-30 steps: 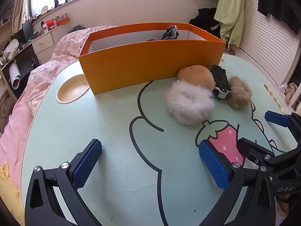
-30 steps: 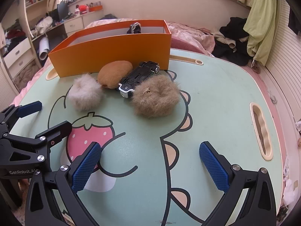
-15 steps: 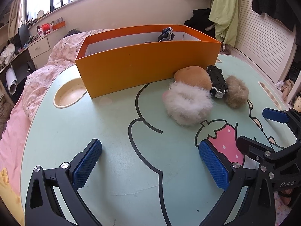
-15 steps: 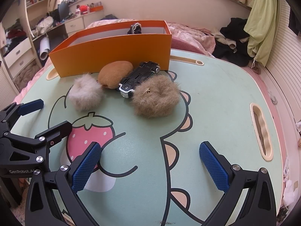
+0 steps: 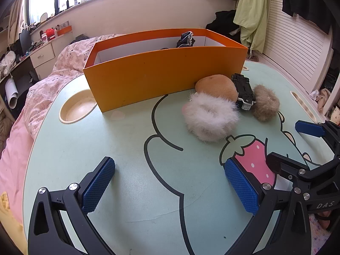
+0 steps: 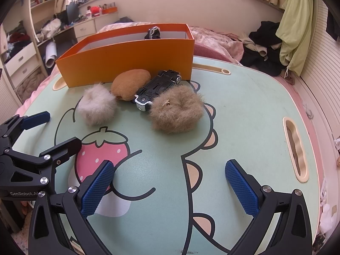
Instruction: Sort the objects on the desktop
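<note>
Both your grippers, left (image 5: 170,186) and right (image 6: 170,186), hover with fingers spread, empty. The white scrunchie (image 5: 210,120) lies on the worktop (image 5: 127,148) before the box (image 5: 165,74); it's likely light and squashy, so pinch across its ring.

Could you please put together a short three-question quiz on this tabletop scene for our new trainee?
1. True or false: the toy car lies upside down between the brown fluffy scrunchie and the tan pouch.
2. Which item lies closest to the left gripper? A) white fluffy scrunchie B) brown fluffy scrunchie C) toy car
3. Fill in: something dark already sits inside the ____ box.

Key
1. True; its underside faces up.
2. A.
3. Orange. Both the left gripper and the right gripper are open and hold nothing.
</note>
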The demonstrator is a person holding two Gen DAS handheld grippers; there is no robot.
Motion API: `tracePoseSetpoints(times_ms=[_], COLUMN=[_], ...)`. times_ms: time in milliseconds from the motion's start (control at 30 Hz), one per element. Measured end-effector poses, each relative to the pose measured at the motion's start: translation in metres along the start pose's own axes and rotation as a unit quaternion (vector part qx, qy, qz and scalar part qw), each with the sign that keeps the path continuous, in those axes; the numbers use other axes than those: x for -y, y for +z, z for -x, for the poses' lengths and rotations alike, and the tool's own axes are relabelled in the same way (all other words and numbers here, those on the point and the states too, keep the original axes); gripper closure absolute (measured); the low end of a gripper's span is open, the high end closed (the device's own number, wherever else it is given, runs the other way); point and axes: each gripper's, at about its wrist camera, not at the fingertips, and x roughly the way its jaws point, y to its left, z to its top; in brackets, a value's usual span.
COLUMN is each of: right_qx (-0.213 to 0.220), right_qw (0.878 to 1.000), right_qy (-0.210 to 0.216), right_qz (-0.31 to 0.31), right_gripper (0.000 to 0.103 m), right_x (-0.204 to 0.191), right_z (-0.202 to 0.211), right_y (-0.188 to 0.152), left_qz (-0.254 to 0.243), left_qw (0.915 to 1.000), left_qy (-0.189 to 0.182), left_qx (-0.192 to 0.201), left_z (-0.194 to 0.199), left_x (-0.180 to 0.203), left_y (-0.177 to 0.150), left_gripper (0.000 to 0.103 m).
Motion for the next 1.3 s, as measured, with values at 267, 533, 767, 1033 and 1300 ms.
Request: tracePoseSetpoints(times_ms=[267,533,767,1033,1300], right_qx=[0.007,0.033,0.098,0.048,0.036], right_qw=[1.000,0.999,0.993,0.997,0.994], right_qy=[0.015,0.032,0.037,0.048,0.090], right_qz=[0.018,-0.008,-0.046,-0.047,-0.059], right_gripper=[0.000,0.000,0.014,0.034,0.065], right_x=[-0.001,0.014,0.037,0.029,0.036], right_z=[0.001,0.008,0.034,0.002,-0.008], right_y=[0.003,-0.004,0.013,0.045,0.038], left_qz=[0.000,0.001,0.002,0.002,0.001], left_qw=[1.0000,1.0000,1.0000,1.0000,1.0000], left_qy=[0.000,-0.001,-0.001,-0.002,-0.001], left_qx=[0.000,0.000,0.000,0.000,-0.001], left_z=[0.000,0.000,-0.001,-0.001,-0.001], left_x=[0.000,0.000,-0.001,0.000,-0.001], left_y=[0.000,0.000,0.000,0.000,0.000], left_gripper=[0.000,0.000,0.000,0.000,0.000])
